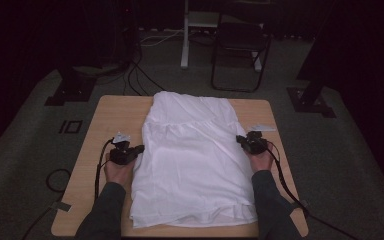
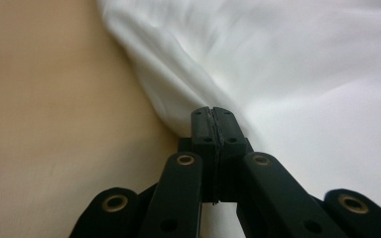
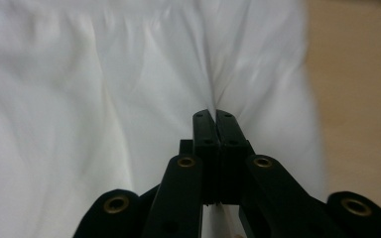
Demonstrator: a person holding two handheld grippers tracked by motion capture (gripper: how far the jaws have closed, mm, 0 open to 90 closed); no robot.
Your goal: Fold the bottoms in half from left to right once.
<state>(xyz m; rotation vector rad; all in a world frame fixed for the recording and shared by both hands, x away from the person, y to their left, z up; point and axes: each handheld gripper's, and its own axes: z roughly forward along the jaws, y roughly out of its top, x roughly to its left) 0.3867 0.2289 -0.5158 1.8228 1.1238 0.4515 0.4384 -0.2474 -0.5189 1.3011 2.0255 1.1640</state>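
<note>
Pinching both side edges of the white folded cotton garment (image 1: 192,160), which lies flat mid-table on the light wooden table (image 1: 112,112), long axis running away from us. Left tool (image 1: 139,149) has its jaws fully closed on a fold of the left edge; right tool (image 1: 240,140) likewise on the right edge. Cloth sits between the two tools, each pointing inward at about mid-length, equally near. We judge the next move turns on that symmetry: lift together or bring one edge across.
</note>
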